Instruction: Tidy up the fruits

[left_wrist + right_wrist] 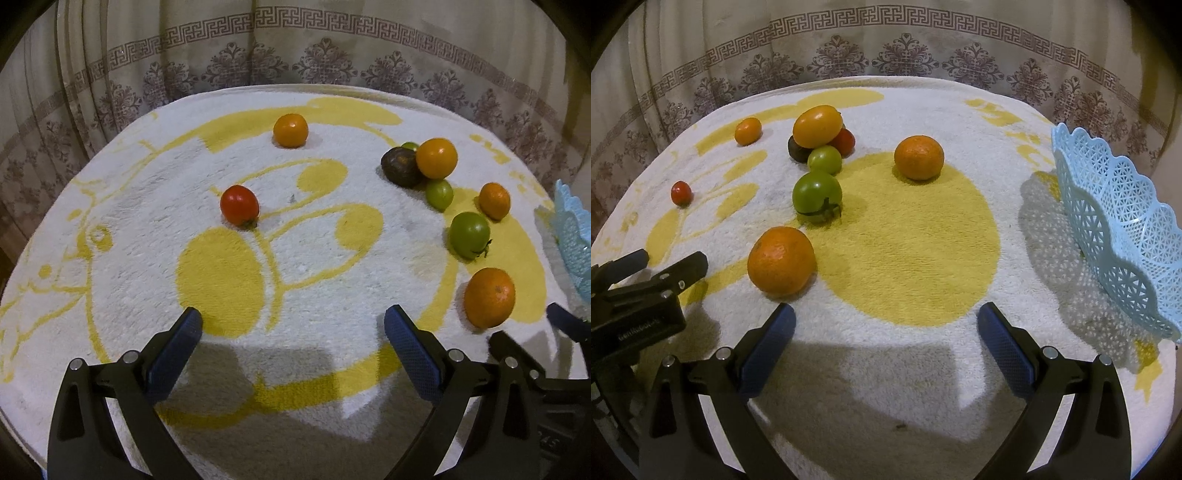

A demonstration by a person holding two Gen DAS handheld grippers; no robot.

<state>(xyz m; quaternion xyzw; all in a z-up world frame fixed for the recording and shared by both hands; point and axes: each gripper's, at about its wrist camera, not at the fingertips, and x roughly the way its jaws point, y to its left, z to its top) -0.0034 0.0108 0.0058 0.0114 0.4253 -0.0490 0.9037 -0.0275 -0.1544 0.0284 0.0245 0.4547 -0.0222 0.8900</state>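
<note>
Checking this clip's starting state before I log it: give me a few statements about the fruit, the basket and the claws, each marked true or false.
1. Both claws are open and hold nothing. True: the left claw and right claw are spread wide over bare towel.
2. The blue basket sits at the right side of the table. True.
3. A green tomato lies inside the basket. False: it rests on the towel, beside the nearest orange.
4. The red tomato is pressed against the cluster of fruit. False: it lies alone, apart from the others.
5. The towel is plain white. False: it has yellow patterns.
</note>
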